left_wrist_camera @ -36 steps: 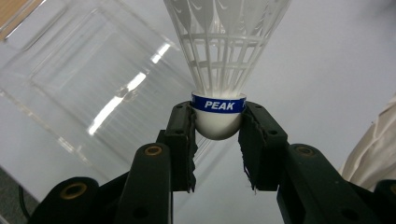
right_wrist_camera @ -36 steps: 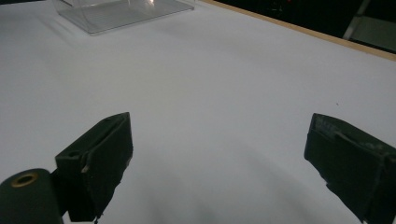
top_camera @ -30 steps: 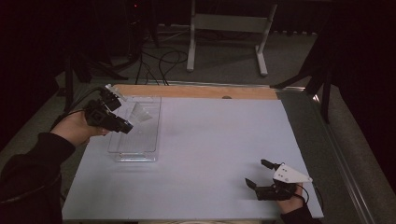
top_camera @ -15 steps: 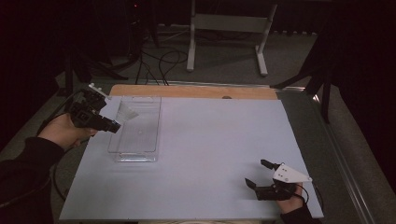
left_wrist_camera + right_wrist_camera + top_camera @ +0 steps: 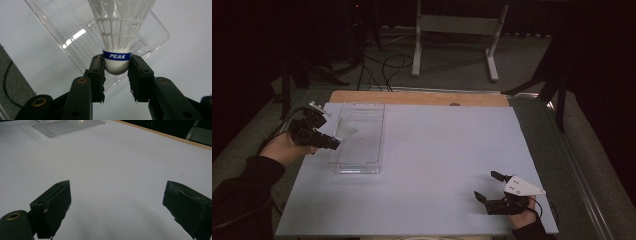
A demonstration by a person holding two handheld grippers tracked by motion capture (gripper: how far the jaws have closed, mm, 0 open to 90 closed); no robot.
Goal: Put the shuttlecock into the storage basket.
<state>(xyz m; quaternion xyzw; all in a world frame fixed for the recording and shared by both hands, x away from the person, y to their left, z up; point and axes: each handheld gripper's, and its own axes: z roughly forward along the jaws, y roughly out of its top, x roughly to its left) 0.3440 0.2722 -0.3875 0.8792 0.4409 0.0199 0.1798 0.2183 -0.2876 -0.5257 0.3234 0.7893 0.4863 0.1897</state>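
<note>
While my left gripper (image 5: 116, 75) clamps the white cork base of a shuttlecock (image 5: 117, 37), its two black pads press on either side just below the blue band reading PEAK. I hold the shuttlecock over the left edge of a clear plastic tray (image 5: 362, 150), feathers pointing out across it. The tray lies on the left part of the white table (image 5: 437, 165). Far to the right, near the table's front edge, my right gripper (image 5: 488, 187) rests low with its jaws spread wide, gripping nothing.
</note>
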